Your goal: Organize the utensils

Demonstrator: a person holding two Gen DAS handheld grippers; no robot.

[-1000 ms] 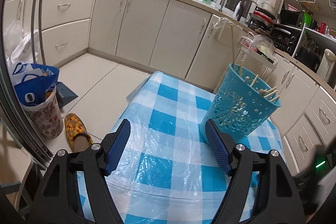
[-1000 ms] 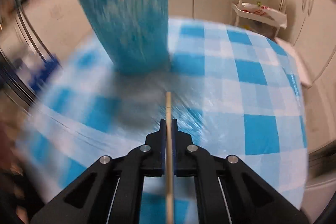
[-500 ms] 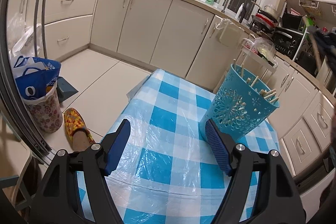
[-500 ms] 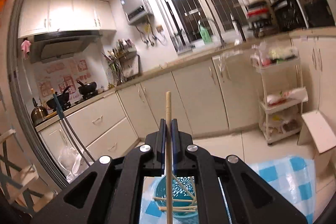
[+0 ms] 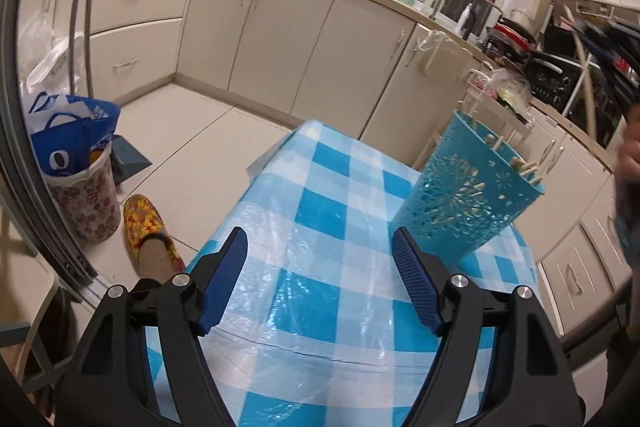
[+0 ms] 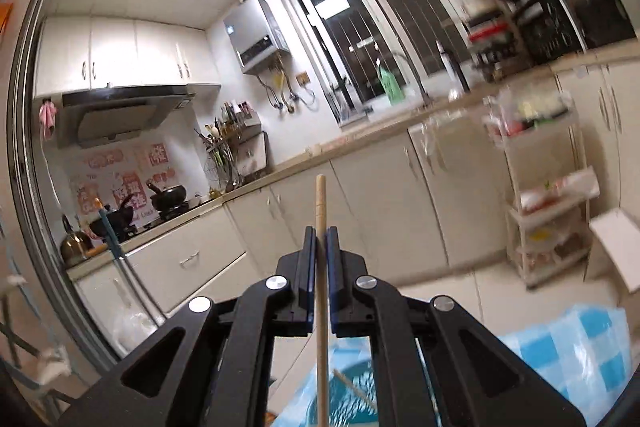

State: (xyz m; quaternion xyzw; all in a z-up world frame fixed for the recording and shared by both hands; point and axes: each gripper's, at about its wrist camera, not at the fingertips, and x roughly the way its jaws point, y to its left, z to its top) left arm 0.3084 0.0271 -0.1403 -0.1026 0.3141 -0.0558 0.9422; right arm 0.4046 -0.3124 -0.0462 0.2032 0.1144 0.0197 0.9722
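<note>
A teal perforated utensil basket [image 5: 468, 195] stands on the blue checked tablecloth [image 5: 320, 267], with several wooden chopsticks inside. My left gripper [image 5: 320, 247] hovers open just left of the basket, nothing between its blue pads. My right gripper [image 6: 319, 239] is shut on a wooden chopstick [image 6: 321, 267] that runs upright between its pads; the basket rim [image 6: 348, 399] shows below it. In the left wrist view that gripper is a dark blur at the right edge with the chopstick [image 5: 584, 75] hanging above the basket.
Cream kitchen cabinets [image 5: 280, 39] line the walls beyond the table. A flowered bin with a blue bag [image 5: 76, 163] and a patterned slipper [image 5: 144, 227] sit on the floor at left. A white wire rack [image 6: 552, 203] stands at right.
My right gripper has risen from the tablecloth with the chopstick and tipped up, so it now faces the kitchen wall above the basket. The left gripper has stayed in place.
</note>
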